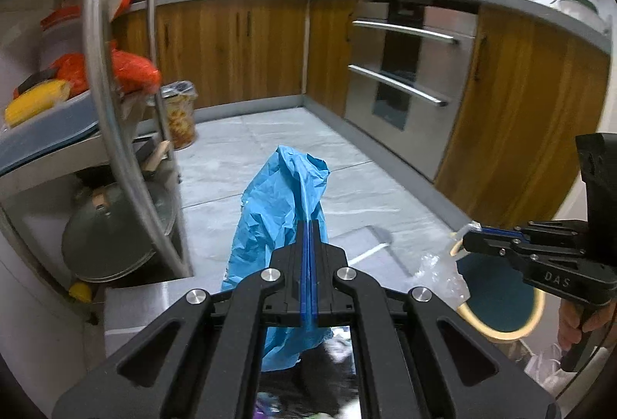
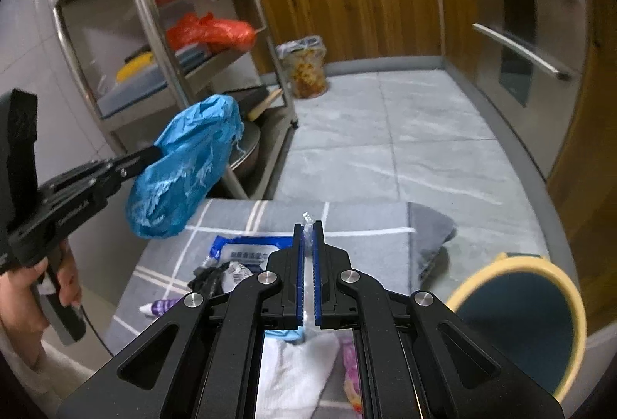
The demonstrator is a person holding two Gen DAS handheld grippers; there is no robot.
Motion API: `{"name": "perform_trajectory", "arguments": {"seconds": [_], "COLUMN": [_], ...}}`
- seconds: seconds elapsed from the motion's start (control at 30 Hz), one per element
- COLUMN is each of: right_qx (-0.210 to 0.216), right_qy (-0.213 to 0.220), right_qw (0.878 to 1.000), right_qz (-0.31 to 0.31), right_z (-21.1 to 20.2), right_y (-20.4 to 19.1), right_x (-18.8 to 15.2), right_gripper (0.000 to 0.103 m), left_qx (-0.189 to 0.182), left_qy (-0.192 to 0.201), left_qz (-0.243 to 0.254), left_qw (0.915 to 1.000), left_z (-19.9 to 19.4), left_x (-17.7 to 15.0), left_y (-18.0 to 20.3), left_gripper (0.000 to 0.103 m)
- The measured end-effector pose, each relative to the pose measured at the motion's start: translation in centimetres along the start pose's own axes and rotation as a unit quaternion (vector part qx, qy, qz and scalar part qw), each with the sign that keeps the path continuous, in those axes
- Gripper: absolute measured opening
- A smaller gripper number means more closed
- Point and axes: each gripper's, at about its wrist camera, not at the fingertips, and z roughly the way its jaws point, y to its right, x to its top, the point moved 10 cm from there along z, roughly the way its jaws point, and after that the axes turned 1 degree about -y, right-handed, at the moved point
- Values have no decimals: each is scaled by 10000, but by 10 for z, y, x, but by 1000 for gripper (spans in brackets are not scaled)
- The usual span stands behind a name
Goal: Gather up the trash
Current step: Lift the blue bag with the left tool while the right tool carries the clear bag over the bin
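Each wrist camera is sitting just behind its own claw, looking forward and down over a grey mat (image 2: 358, 222) toward wooden cabinets (image 1: 239, 49), both taking in the steel rack (image 2: 162, 33), the round bin (image 1: 501, 299) and the opposite claw.

A steel shelf rack (image 2: 154, 33) holds an orange bag (image 2: 212, 31) and a pot lid (image 1: 115, 226). Wooden cabinets (image 1: 231, 49) and an oven (image 1: 408, 79) with 2 handles line the tiled floor (image 2: 385, 133).
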Motion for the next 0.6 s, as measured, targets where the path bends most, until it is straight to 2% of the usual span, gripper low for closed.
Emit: {"name": "perform_trajectory", "arguments": {"seconds": [0.23, 0.47, 0.6], "right_qx": [-476, -953, -1179], "right_qy": [39, 91, 162], "right_qw": [9988, 9954, 9927], "right_qz": [141, 65, 194], "right_z": [-44, -95, -117], "right_y": [34, 74, 102], "right_x": [-25, -28, -34], "right_gripper": [5, 5, 5], "left_qx": [-473, -945, -1218], "left_qy": [-1, 252, 243], "left_qz": [475, 541, 562], "left_qw": [9977, 9937, 9907], "left_z": [-9, -29, -30], "left_x": [-3, 9, 8], "left_y": [64, 117, 145], "left_gripper": [1, 1, 1]}}
